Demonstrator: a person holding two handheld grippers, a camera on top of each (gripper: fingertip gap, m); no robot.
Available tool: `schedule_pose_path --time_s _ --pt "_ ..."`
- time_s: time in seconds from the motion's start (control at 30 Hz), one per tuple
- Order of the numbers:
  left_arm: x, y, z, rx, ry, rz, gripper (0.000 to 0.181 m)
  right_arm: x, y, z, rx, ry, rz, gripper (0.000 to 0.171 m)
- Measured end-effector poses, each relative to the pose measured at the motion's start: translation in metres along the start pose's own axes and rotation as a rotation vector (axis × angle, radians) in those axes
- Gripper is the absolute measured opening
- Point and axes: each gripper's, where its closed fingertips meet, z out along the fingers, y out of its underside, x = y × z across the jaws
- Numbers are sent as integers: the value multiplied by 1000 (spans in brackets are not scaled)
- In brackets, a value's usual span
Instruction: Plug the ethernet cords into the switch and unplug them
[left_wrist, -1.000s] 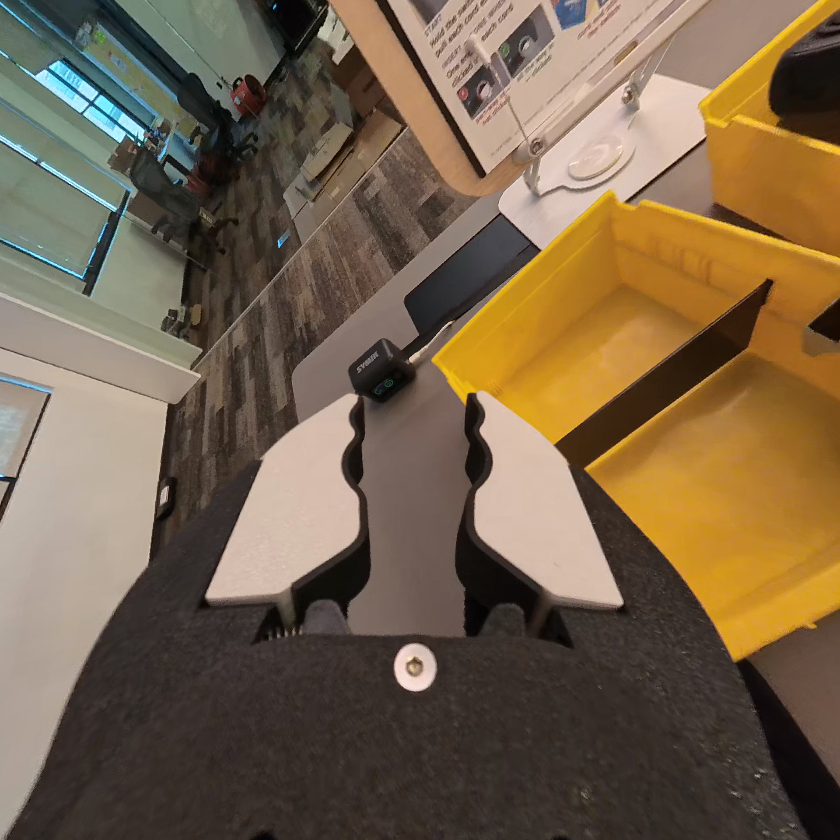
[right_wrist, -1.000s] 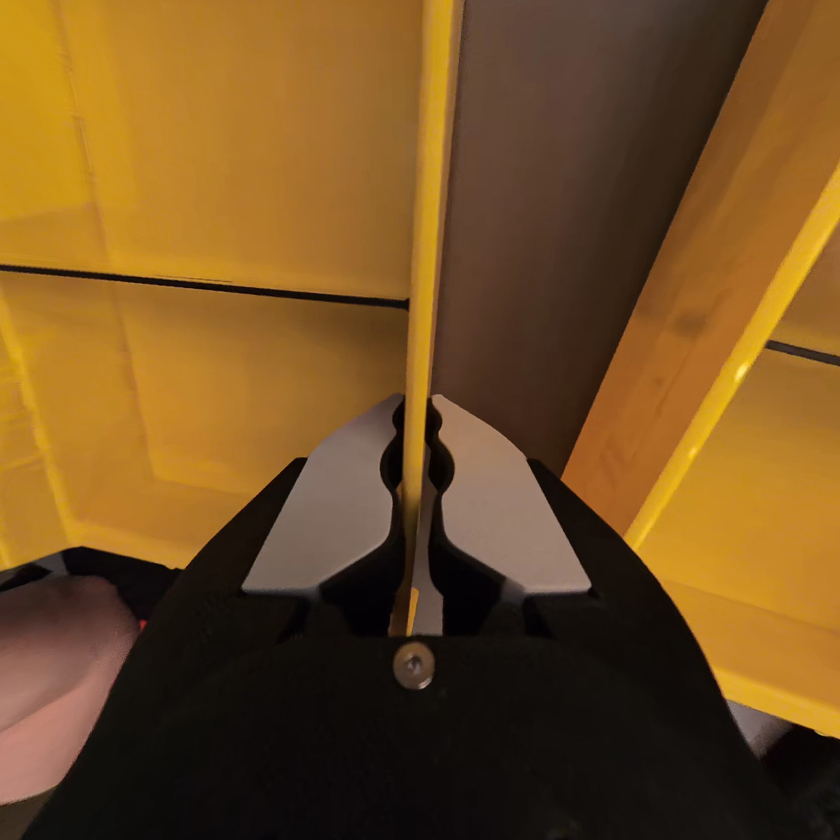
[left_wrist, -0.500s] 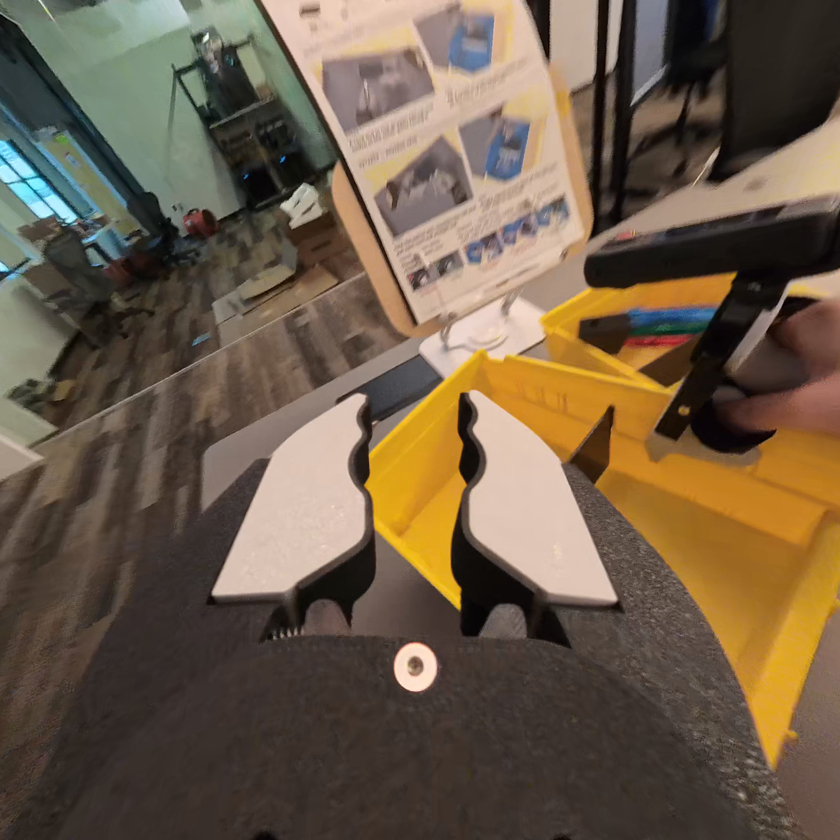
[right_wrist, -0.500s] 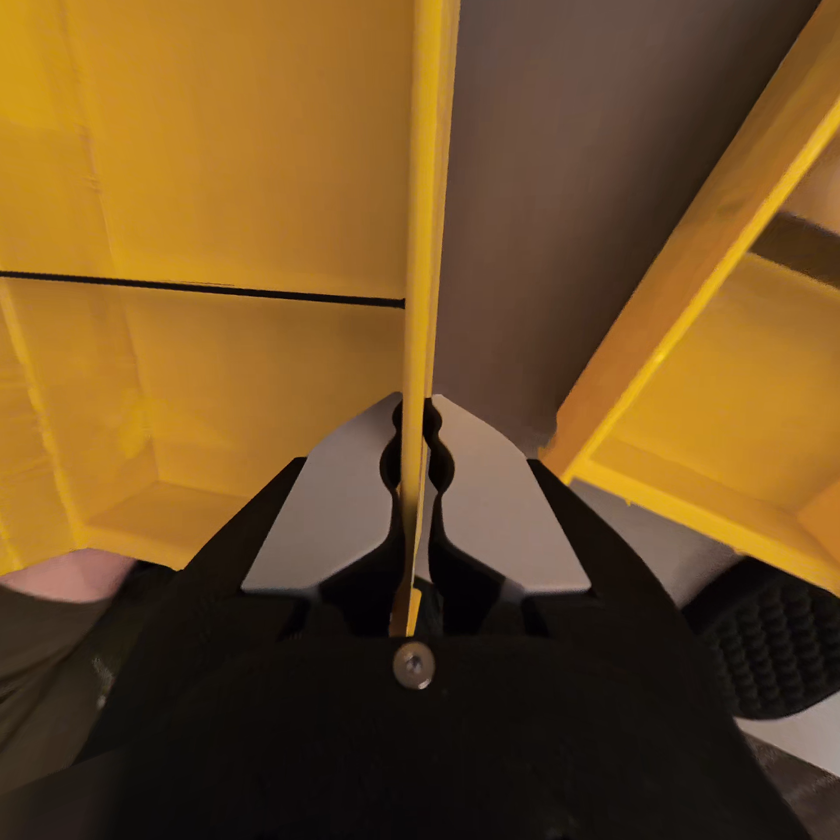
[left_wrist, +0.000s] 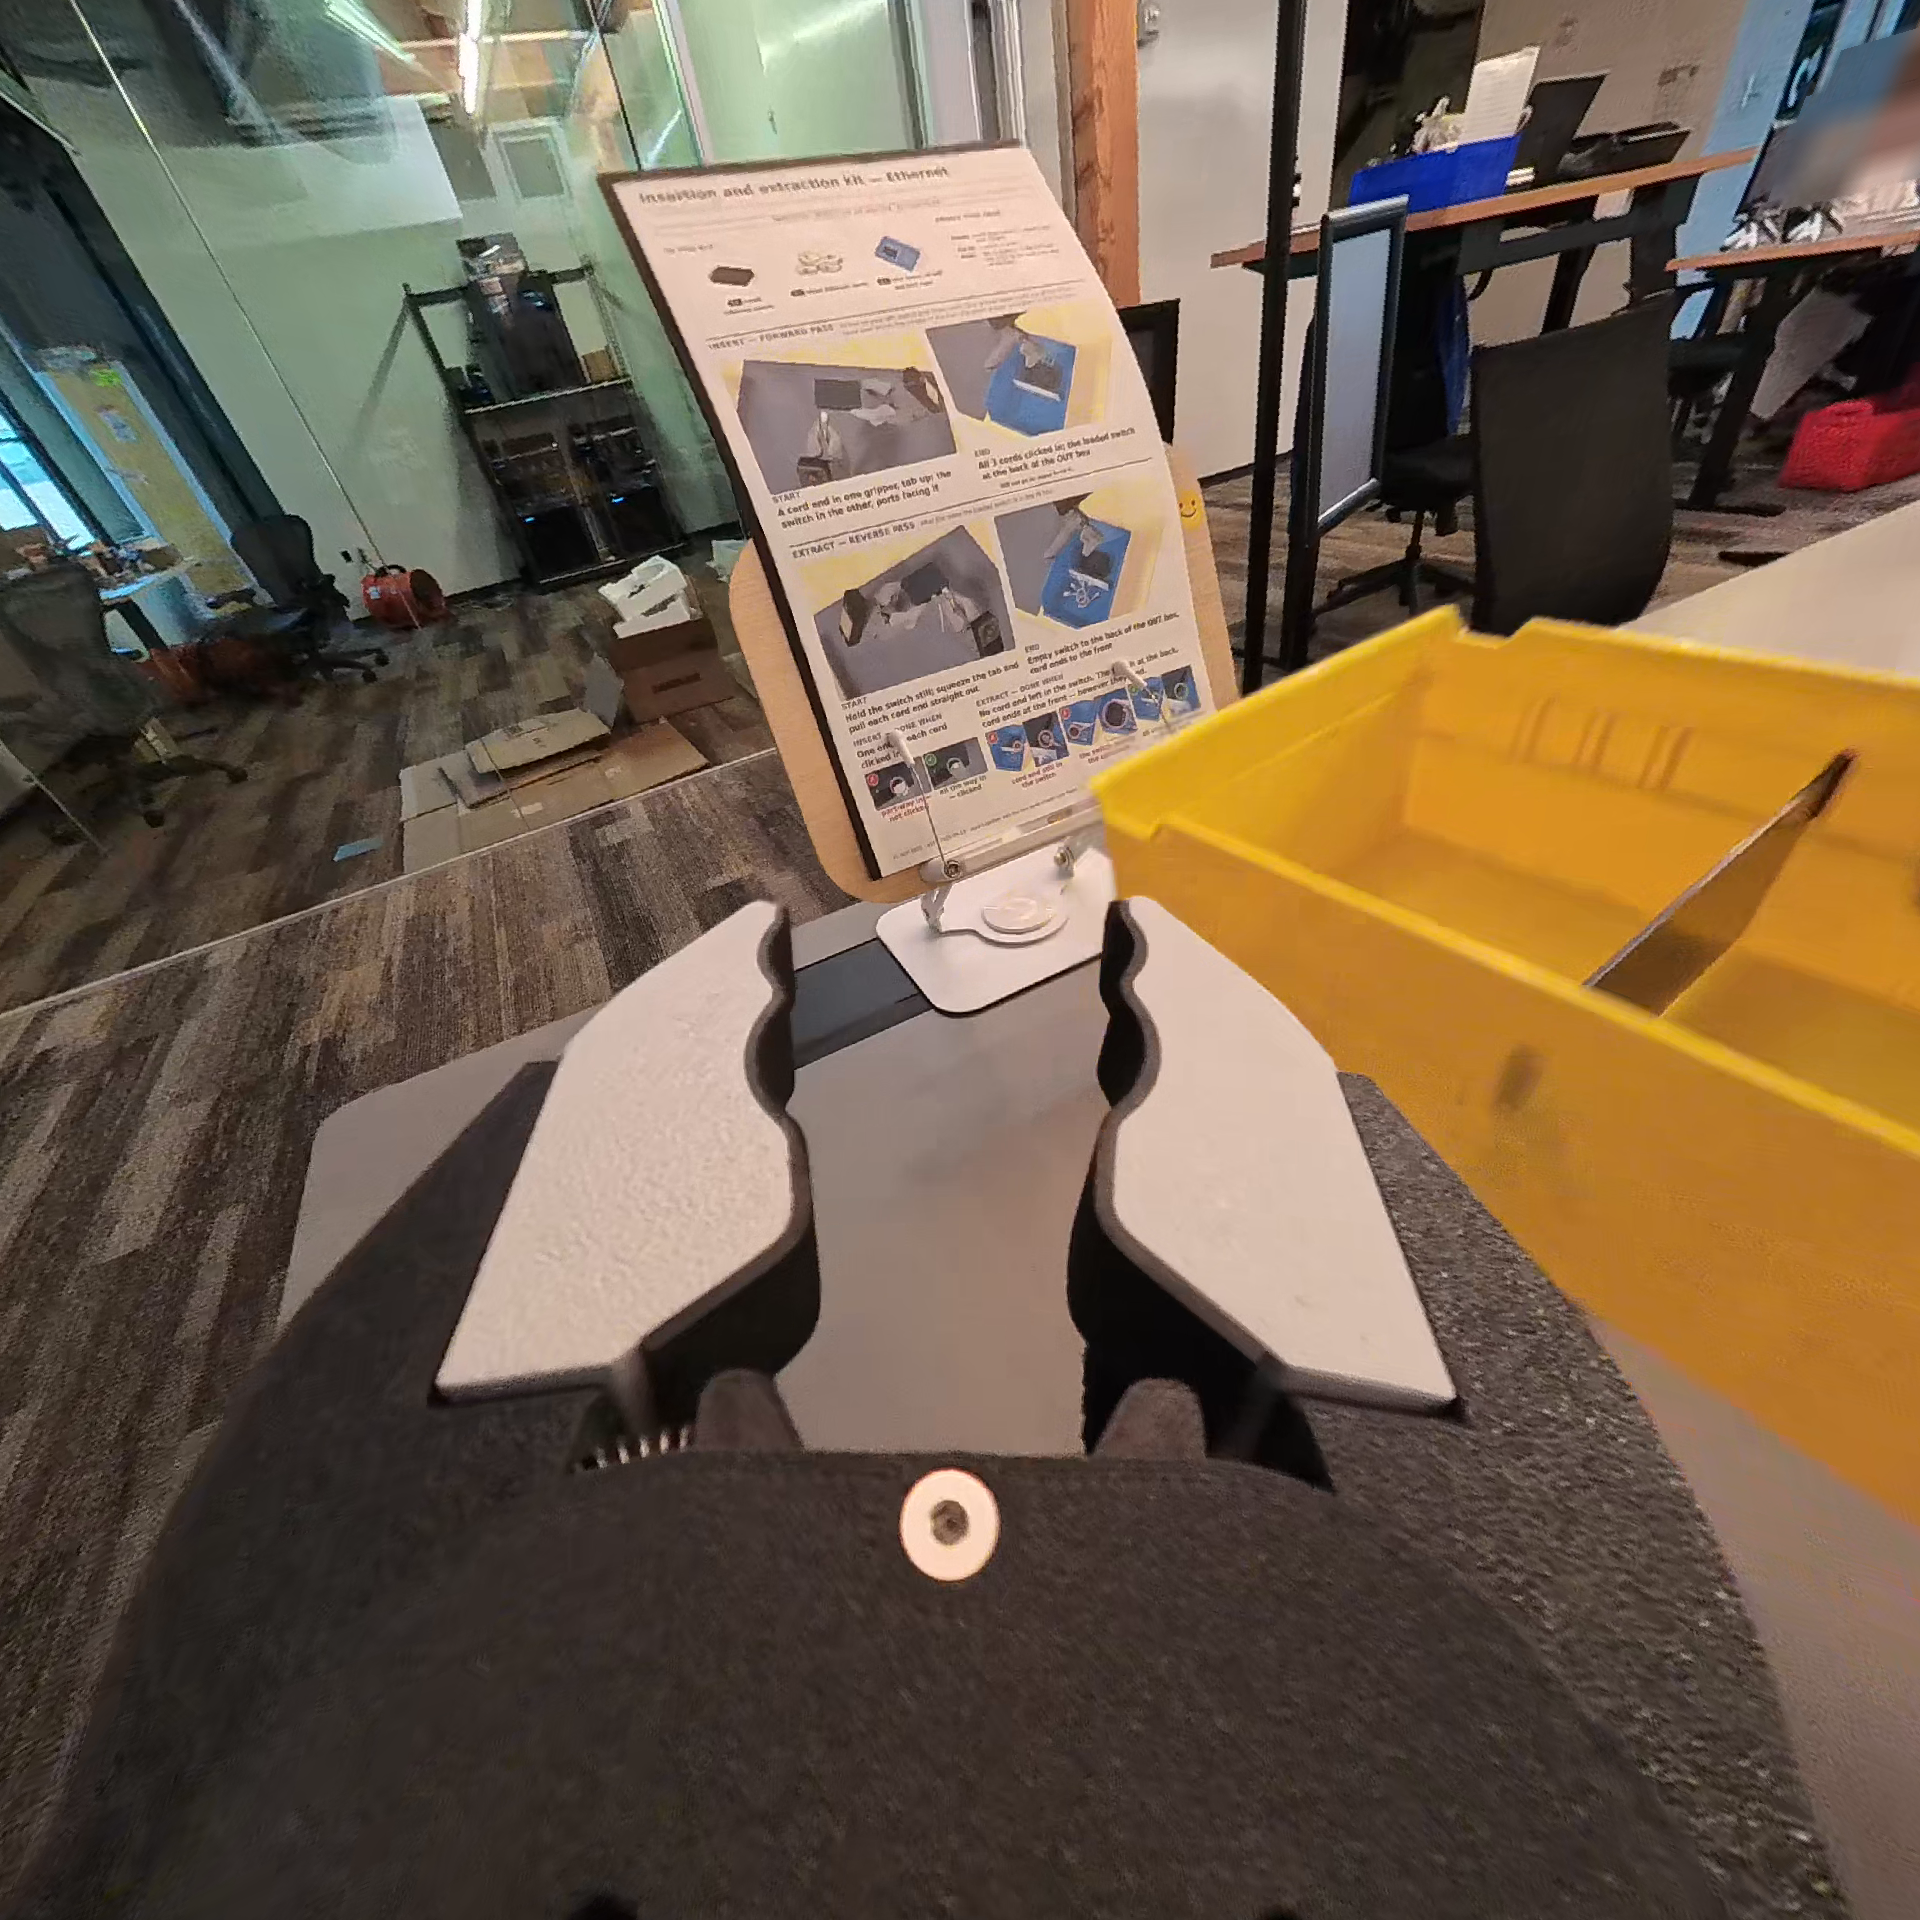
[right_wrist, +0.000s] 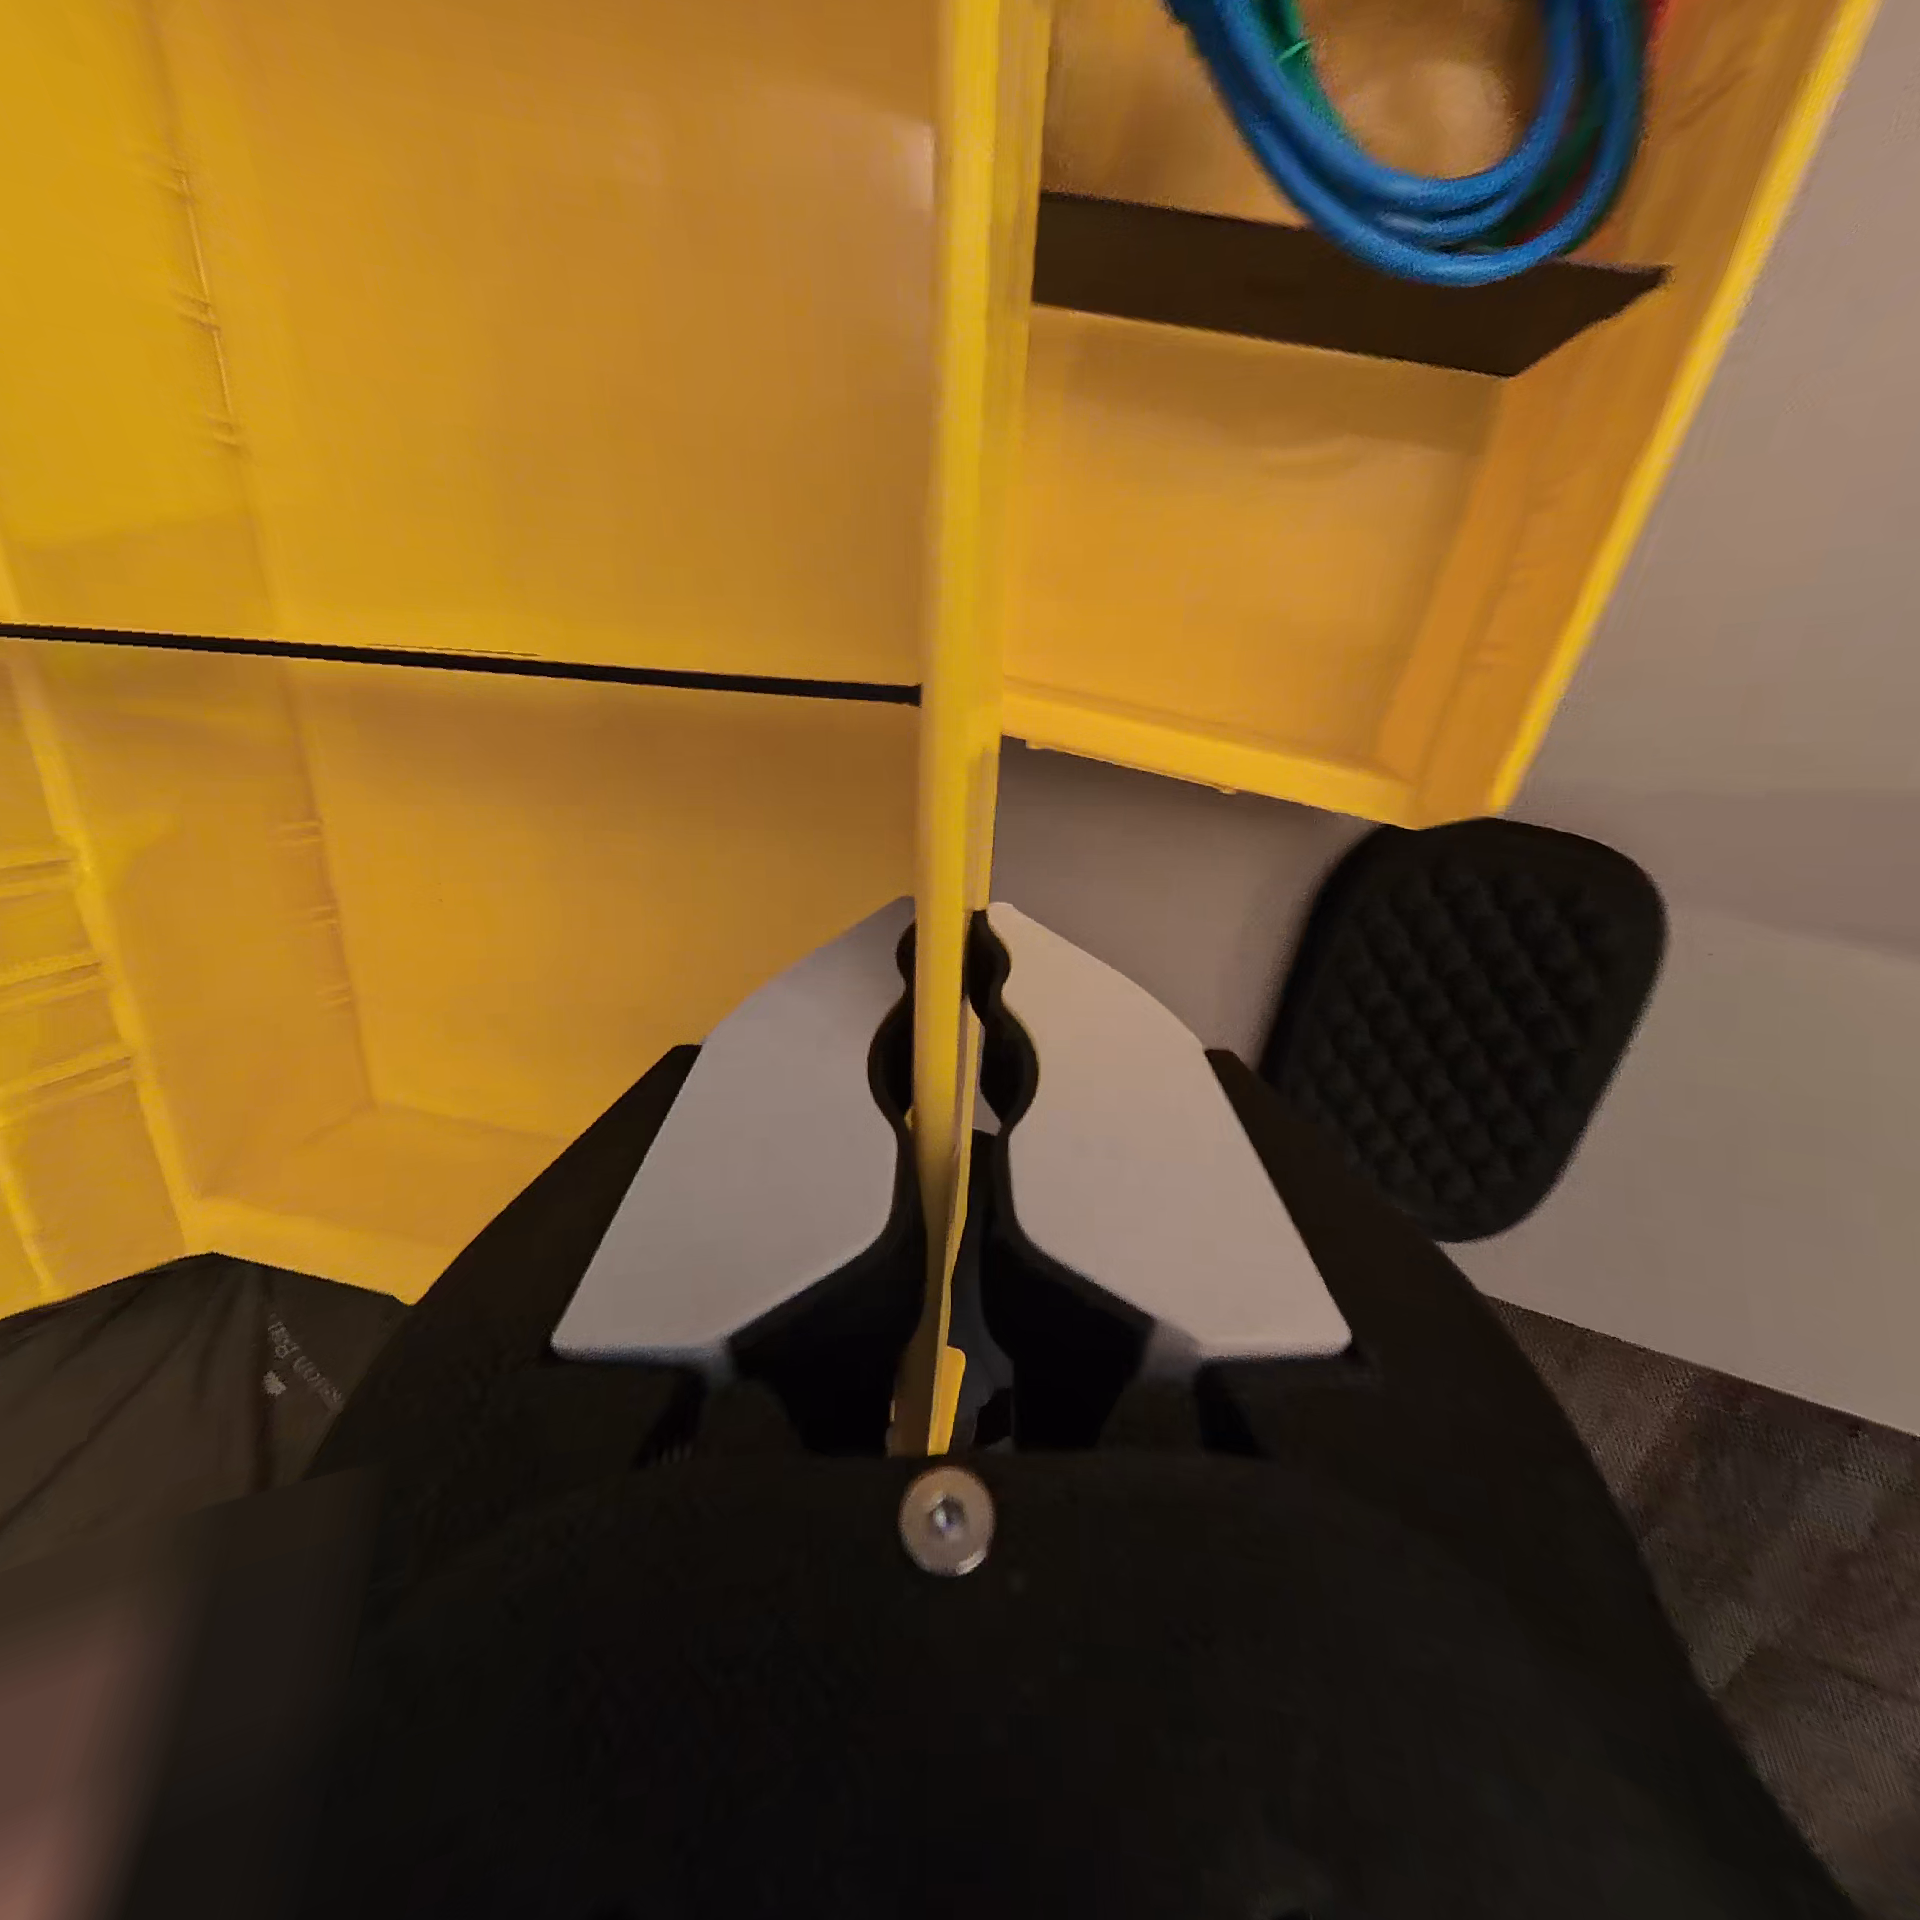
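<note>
My right gripper (right_wrist: 945, 997) is clamped on the wall of an empty yellow bin (right_wrist: 966, 436), my left gripper (left_wrist: 940, 997) gapes with nothing in it. I judge this still setup. Beyond lies a second bin (right_wrist: 1621, 436) holding coiled cords (right_wrist: 1455, 208); no switch shows. Next, release and fetch a cord.

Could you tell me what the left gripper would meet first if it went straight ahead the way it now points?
Probably the stand of the instruction board. The left gripper is open and empty, with bare table ahead; the yellow bin lies off to its right. Depth is unclear.
</note>
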Motion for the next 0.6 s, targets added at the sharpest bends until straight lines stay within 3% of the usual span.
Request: schedule_pose_path --time_s 0.23,0.6 --pt "24 6 28 -36 41 31 58 61 0 -55 71 12 50 7" --pt "40 6 54 -12 58 21 58 155 -4 -77 110 12 136 7"
